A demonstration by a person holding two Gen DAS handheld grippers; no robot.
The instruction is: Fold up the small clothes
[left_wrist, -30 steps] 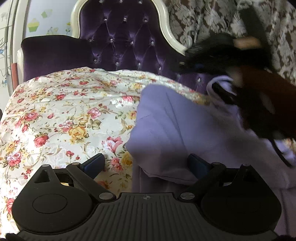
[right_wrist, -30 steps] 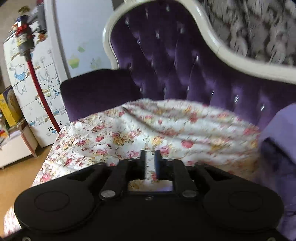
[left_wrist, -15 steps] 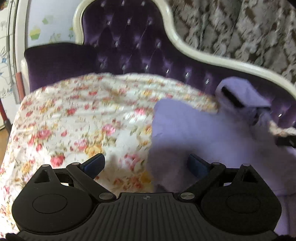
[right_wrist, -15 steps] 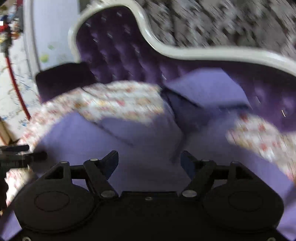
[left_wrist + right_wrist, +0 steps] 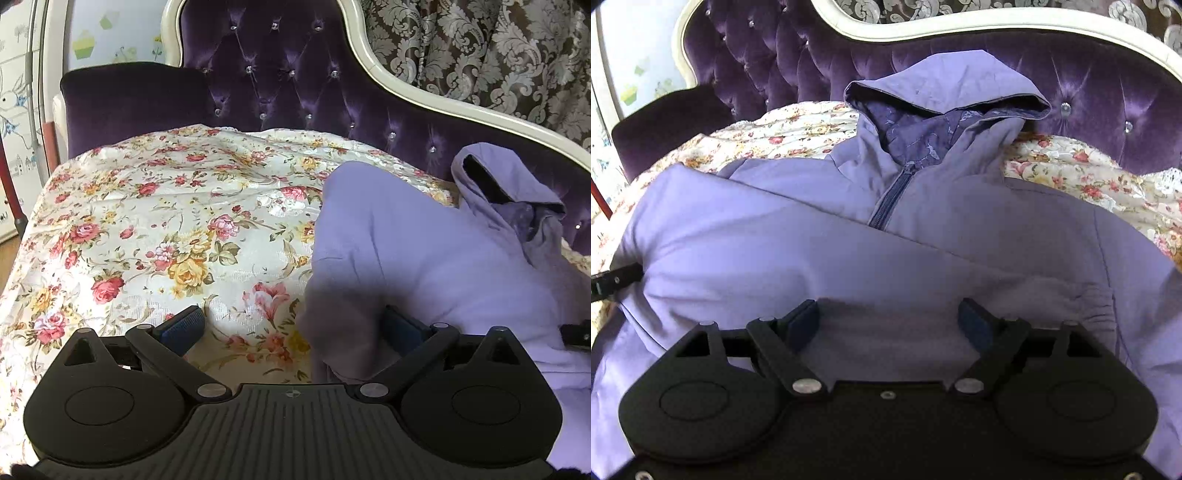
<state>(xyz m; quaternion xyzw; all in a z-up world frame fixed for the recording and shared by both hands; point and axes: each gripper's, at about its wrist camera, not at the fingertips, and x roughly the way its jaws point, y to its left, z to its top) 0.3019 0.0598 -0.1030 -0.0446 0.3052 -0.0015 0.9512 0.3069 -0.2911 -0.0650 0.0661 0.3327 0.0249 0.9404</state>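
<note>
A small lilac hooded jacket (image 5: 849,254) lies on a floral sheet (image 5: 798,129) over a purple sofa. Its hood (image 5: 945,88) leans against the sofa back and its dark zip (image 5: 890,199) runs down the front; one sleeve lies folded across the body. My right gripper (image 5: 888,325) is open, low over the jacket's lower front. My left gripper (image 5: 291,328) is open at the jacket's left edge (image 5: 406,251), with cloth bunched against its right finger (image 5: 402,328). The tip of the right gripper shows at the far right of the left wrist view (image 5: 576,332).
The tufted purple sofa back (image 5: 295,85) with its white frame (image 5: 443,107) rises behind. A dark armrest (image 5: 133,99) stands at the left end. The floral sheet (image 5: 147,229) spreads left of the jacket. A patterned curtain (image 5: 498,48) hangs behind the sofa.
My right gripper has opened and swung from the sofa's left end to low over the jacket front. My left gripper stayed open by the jacket's left edge.
</note>
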